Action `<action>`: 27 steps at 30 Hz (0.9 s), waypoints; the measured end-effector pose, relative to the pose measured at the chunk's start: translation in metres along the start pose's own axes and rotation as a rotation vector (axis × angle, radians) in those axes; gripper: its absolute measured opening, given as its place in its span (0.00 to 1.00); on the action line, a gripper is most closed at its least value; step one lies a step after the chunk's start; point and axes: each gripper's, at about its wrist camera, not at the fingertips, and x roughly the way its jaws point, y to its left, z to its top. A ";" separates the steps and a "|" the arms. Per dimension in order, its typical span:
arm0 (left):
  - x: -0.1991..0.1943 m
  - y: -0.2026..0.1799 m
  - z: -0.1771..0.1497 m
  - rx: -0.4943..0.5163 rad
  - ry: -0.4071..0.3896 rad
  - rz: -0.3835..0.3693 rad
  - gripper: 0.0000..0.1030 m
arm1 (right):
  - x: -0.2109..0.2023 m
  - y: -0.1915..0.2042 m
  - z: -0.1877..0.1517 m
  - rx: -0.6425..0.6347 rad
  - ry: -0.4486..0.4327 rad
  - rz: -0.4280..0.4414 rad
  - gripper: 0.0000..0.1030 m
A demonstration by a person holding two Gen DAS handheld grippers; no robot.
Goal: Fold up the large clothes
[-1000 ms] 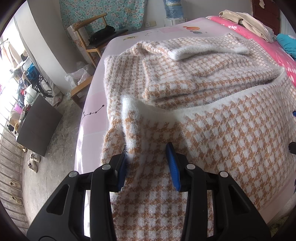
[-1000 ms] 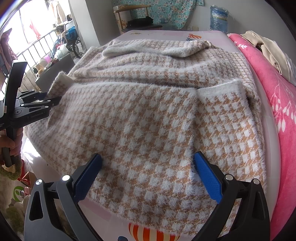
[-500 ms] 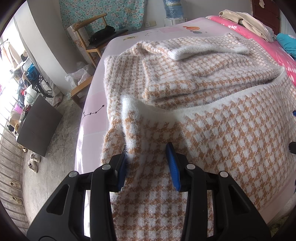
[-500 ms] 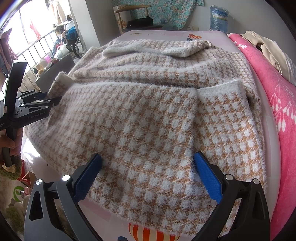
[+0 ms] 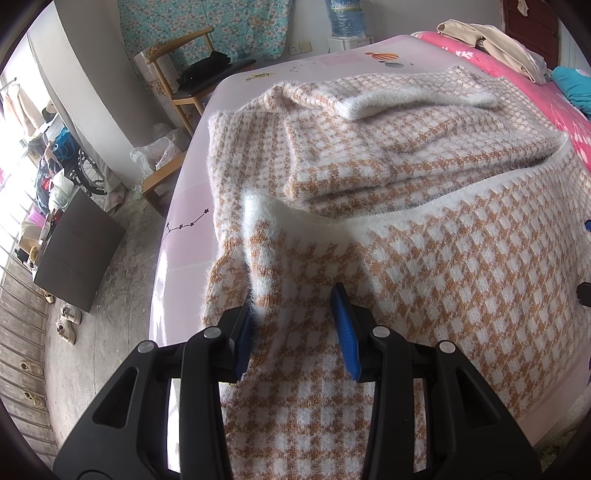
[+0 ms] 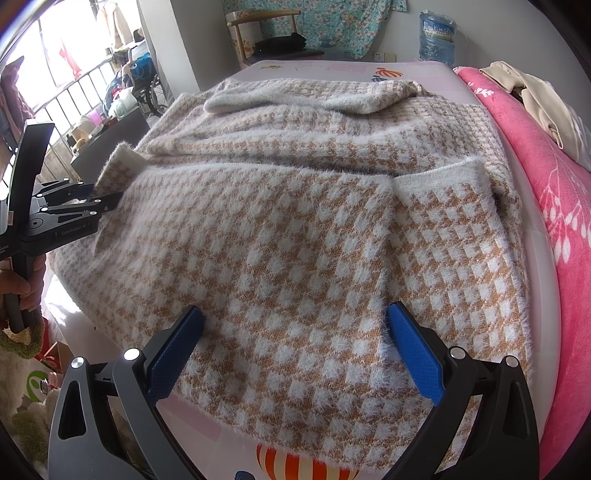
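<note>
A bed with a pale pink printed sheet [image 5: 184, 236] fills most of a bedroom with a bare grey concrete floor [image 5: 107, 314]; beyond its far end stand a wooden armchair [image 5: 192, 74], a turquoise flowered cloth [image 6: 332, 26] hung on the wall and a blue water bottle [image 6: 436, 37]; a dark low cabinet [image 5: 77, 251] sits by a railed, sunlit window side; a bright pink flowered blanket [image 6: 554, 206] runs along the bed's other edge, with beige clothes [image 6: 535, 96] heaped on it. A large fuzzy tan-and-white houndstooth sweater [image 6: 295, 240] lies spread on the sheet, its near part folded over the rest, a white-lined edge turned up. The left gripper [image 5: 295, 332] has its blue-padded jaws partly closed around a raised fold at the sweater's left edge, the left pad against the fabric; whether both pads press I cannot tell. The right gripper [image 6: 295, 354] stands wide open over the near hem, its pads at the fabric but not pinching it.
</note>
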 end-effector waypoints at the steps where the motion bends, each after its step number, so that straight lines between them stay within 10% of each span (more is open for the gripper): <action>1: 0.000 0.000 0.000 0.000 0.000 0.000 0.37 | 0.000 0.000 0.000 0.000 0.000 0.000 0.94; 18: 0.000 0.000 -0.001 0.001 -0.003 0.002 0.37 | -0.060 -0.072 -0.001 0.151 -0.158 0.021 0.94; 27: -0.001 0.002 -0.001 0.003 -0.007 -0.005 0.37 | -0.041 -0.124 0.022 0.234 -0.101 0.043 0.64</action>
